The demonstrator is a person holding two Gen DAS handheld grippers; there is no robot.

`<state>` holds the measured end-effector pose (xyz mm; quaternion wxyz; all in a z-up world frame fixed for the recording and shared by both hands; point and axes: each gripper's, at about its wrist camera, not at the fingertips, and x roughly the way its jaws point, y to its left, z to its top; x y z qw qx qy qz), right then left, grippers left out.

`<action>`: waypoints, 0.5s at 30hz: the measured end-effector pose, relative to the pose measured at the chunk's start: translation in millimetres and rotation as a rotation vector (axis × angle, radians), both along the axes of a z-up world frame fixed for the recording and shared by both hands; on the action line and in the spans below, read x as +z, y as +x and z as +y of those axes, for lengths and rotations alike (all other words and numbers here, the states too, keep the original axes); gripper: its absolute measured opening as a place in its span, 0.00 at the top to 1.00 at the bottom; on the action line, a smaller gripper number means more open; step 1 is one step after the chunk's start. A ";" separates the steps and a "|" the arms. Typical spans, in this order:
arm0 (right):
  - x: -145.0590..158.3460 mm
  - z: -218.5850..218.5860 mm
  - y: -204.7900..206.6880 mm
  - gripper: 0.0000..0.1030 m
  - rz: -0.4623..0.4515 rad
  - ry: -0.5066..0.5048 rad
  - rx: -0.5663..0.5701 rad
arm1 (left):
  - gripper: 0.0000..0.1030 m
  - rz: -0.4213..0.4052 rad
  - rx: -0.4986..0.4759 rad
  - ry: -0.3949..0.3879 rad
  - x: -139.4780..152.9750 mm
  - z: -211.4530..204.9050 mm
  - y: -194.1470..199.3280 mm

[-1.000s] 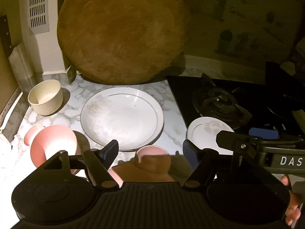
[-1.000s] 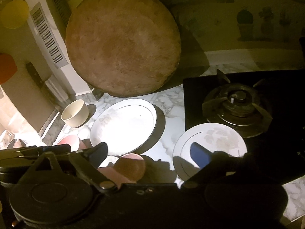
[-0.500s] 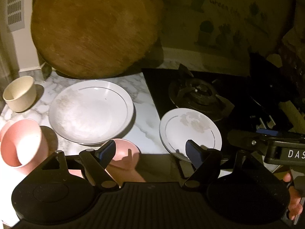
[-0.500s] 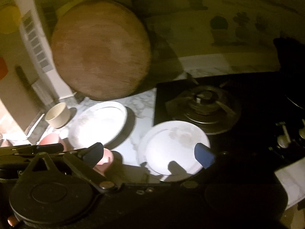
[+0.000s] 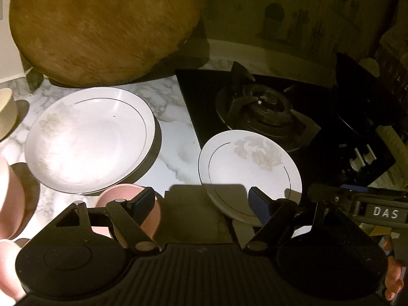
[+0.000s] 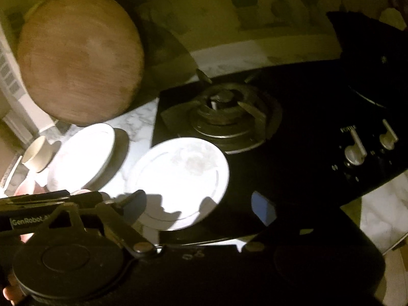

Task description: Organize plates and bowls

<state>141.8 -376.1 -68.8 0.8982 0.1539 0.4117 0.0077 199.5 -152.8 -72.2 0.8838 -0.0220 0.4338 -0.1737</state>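
Note:
A small white flowered plate lies half on the marble counter, half on the black hob. A large white plate sits to its left. A pink bowl is partly hidden behind my left gripper's left finger, and another pink bowl is at the left edge. A cream cup stands beyond. My left gripper is open above the counter, just left of the small plate. My right gripper has its jaws closing around the small plate's near rim, with the pads not touching it.
A big round wooden board leans on the back wall behind the large plate. The gas burner and stove knobs lie right of the small plate. A dark pot fills the far right corner.
Both grippers have moved right and lower, and the small plate now sits close under them. The right gripper's jaws stand a little narrower than half a second ago.

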 end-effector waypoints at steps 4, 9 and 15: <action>-13.4 -6.1 9.9 0.27 0.030 0.012 -0.015 | 0.22 0.025 0.013 0.009 -9.5 -5.2 11.7; -25.3 -9.6 21.5 0.36 0.061 0.031 -0.039 | 0.22 0.056 0.024 0.006 -18.5 -9.7 23.9; -34.7 -15.3 34.3 0.52 0.090 0.055 -0.063 | 0.23 0.088 0.019 -0.021 -24.9 -14.1 38.4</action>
